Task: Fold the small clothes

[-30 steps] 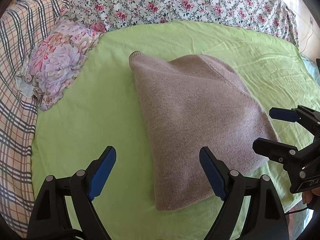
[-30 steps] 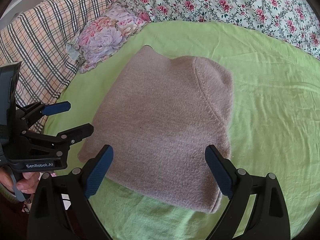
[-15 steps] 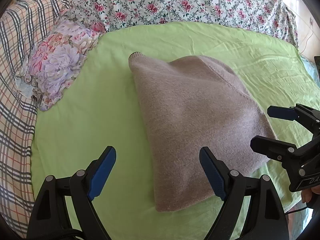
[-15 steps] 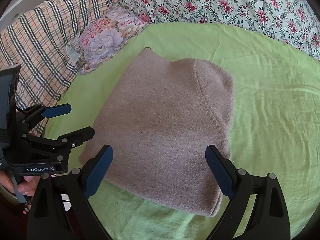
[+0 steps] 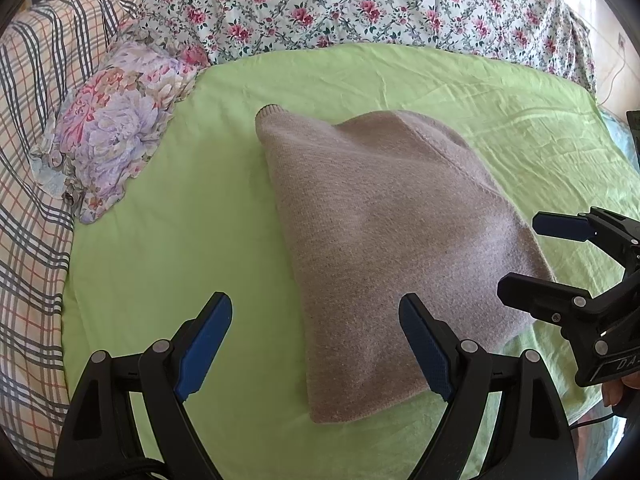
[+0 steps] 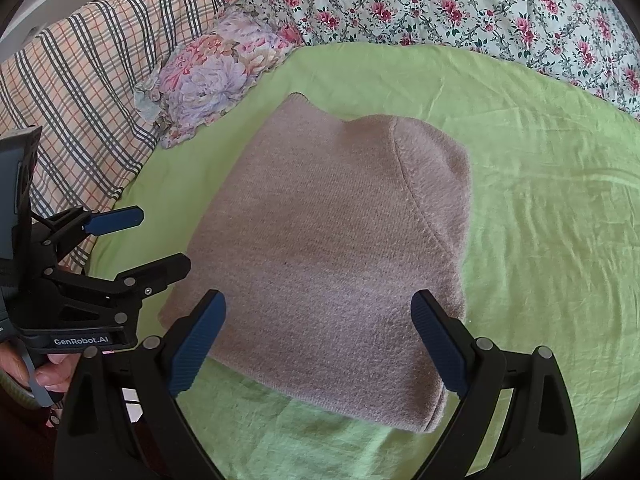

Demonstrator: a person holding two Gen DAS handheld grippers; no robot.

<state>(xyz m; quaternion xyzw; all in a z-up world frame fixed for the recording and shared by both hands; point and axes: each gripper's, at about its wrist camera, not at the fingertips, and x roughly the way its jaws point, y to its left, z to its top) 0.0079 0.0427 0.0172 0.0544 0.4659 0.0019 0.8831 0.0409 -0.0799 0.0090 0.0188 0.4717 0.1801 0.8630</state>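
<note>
Left wrist view: folded taupe knit sweater (image 5: pixel 384 236) lying flat on the light green sheet (image 5: pixel 168 248) of the bed, roughly central, with a ribbed cuff or hem end (image 5: pixel 269 111) projecting at its far corner. Right wrist view: same sweater (image 6: pixel 332 248), a raised seam curving along its right side, its near edge lying between the fingers of the right tool (image 6: pixel 318 344). Both tools hover above the near edge of the garment without touching it. Left tool (image 5: pixel 316 344): jaws spread wide, blue pads (image 5: pixel 204 346) facing inward, nothing between them; its right finger overlaps the sweater's near corner in the view. Right tool: jaws likewise spread wide and empty. Each tool appears in the other's view, at the sweater's side, also splayed apart. Beyond the sheet: a floral cushion (image 5: pixel 116 124), a plaid cover (image 5: pixel 28 184) at left, and a rose-print quilt (image 5: pixel 360 4) along the far side.
</note>
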